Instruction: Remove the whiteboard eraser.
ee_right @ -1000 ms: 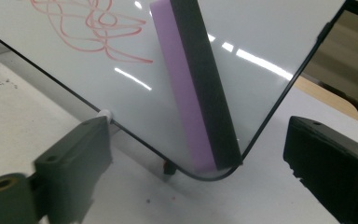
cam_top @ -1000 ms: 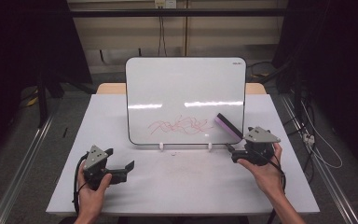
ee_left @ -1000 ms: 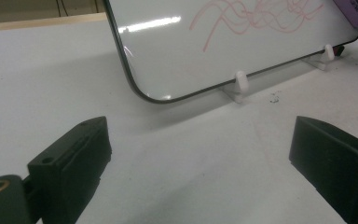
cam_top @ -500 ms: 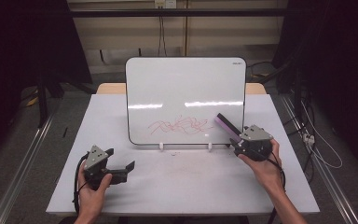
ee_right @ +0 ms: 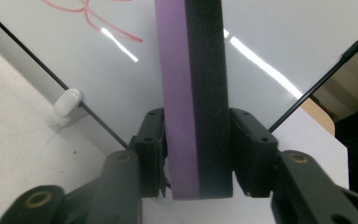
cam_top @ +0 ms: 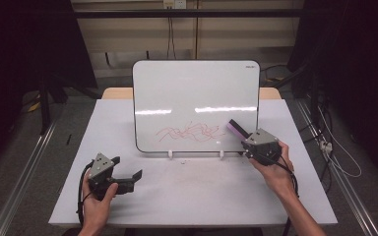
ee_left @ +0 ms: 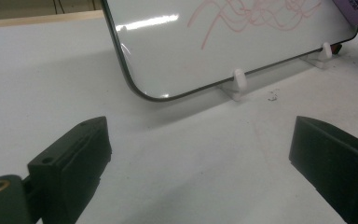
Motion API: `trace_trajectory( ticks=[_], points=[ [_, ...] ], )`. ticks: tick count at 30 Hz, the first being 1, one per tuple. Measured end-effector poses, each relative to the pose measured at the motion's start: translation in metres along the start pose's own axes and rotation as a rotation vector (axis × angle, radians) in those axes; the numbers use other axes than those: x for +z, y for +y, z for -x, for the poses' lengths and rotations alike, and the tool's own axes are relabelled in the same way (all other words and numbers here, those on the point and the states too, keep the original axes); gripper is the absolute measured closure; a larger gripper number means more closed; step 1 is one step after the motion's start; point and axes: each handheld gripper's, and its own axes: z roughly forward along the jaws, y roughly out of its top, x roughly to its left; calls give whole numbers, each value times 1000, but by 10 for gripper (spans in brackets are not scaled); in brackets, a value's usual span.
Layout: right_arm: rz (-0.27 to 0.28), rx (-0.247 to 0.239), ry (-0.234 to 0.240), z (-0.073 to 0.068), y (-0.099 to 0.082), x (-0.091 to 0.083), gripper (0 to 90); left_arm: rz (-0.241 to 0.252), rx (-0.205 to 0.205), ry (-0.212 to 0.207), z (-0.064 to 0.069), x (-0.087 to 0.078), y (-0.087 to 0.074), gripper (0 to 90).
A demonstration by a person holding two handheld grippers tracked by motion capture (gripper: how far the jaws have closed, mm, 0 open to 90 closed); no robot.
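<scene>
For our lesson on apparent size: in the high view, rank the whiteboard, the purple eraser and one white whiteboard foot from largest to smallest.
1. whiteboard
2. purple eraser, partly hidden by the right gripper, which has just been closing on it
3. white whiteboard foot

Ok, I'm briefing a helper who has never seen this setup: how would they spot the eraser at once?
Start at the whiteboard standing upright mid-table, with red scribbles low on its face. Go to its lower right corner, where the right claw is shut on the eraser. It is a slim block, purple on one side and black felt on the other, the only purple thing there.
</scene>
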Motion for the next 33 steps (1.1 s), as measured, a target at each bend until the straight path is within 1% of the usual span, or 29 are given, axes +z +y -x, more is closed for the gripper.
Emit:
trace_trajectory(
  ticks=[2,4,7,8,10,12,16,19,23,25,26,30,32,33],
  points=[
    [-7,-13,-4,0,1,0,614,-2,1,0,0,0,0,51],
    [-6,-3,-3,0,0,1,615,-3,1,2,0,0,0,51],
    [-7,-10,-8,-1,0,1,619,-4,-1,4,0,0,0,51],
    [-6,-13,-9,-1,0,1,619,-6,-7,3,0,0,0,52],
    [-4,-7,-8,-1,0,1,626,-7,-11,6,0,0,0,57],
    [-3,-19,-16,-2,0,1,636,-3,-13,8,-1,0,0,57],
    [2,2,-16,-2,-1,1,646,2,-12,12,-2,-1,0,57],
    [12,15,-3,-1,-2,0,648,2,-13,8,-1,-1,0,57],
    [39,36,4,1,-3,-5,650,3,-14,8,-1,-1,0,57],
    [52,38,0,1,-2,-7,650,12,-23,15,-1,-2,0,57],
    [57,43,4,1,-2,-8,651,9,-19,17,-2,-3,0,57],
    [89,84,26,2,-3,-11,651,10,-21,29,-2,-4,-1,56],
    [110,105,39,2,-2,-13,651,18,-22,33,-1,-4,0,55],
    [118,113,47,2,-2,-14,651,23,-29,32,0,-3,0,55]
  ],
)
